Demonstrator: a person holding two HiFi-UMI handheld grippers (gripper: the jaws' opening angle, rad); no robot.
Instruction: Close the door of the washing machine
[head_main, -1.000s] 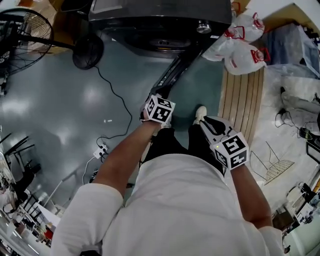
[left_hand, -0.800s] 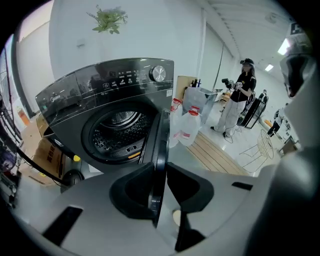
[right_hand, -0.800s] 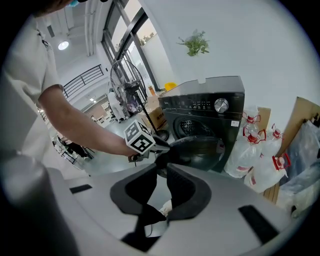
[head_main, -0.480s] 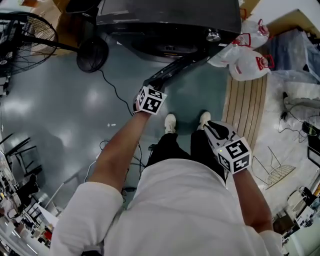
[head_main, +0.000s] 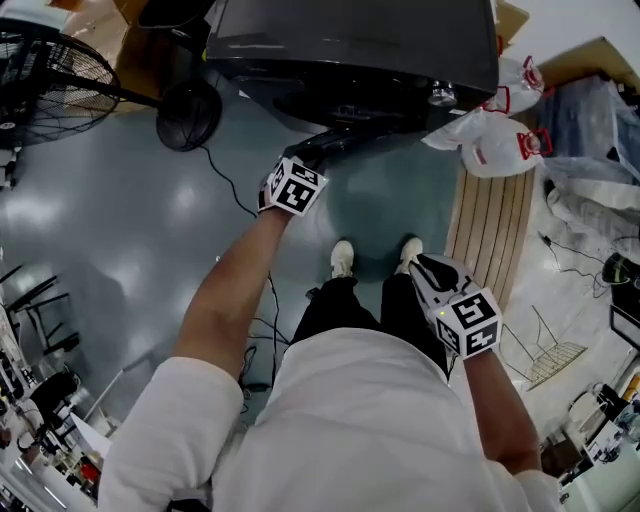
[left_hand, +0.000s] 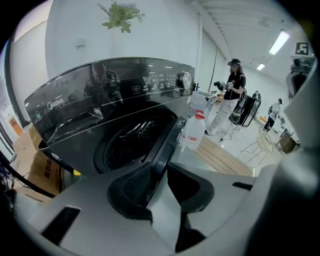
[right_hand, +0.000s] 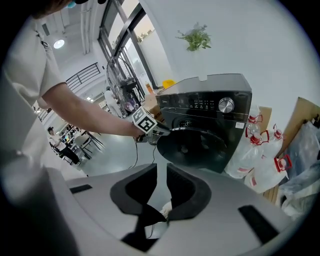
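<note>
The dark front-loading washing machine stands at the top of the head view. Its round door hangs partly open, angled out to the left. My left gripper holds the door's free rim. In the left gripper view the door runs between the jaws of the left gripper, with the drum opening behind it. My right gripper hangs open beside the person's right leg, nothing in it. The right gripper view shows the right gripper, the door and the left gripper on its rim.
A floor fan with a round base stands left of the machine, and a cable trails over the grey floor. White plastic bags and a slatted wooden board lie to the right. The person's shoes are just before the door.
My left gripper has travelled toward the machine with the door's rim, and the door has swung nearer to shut. The person has stepped closer. The right gripper has shifted only slightly.
</note>
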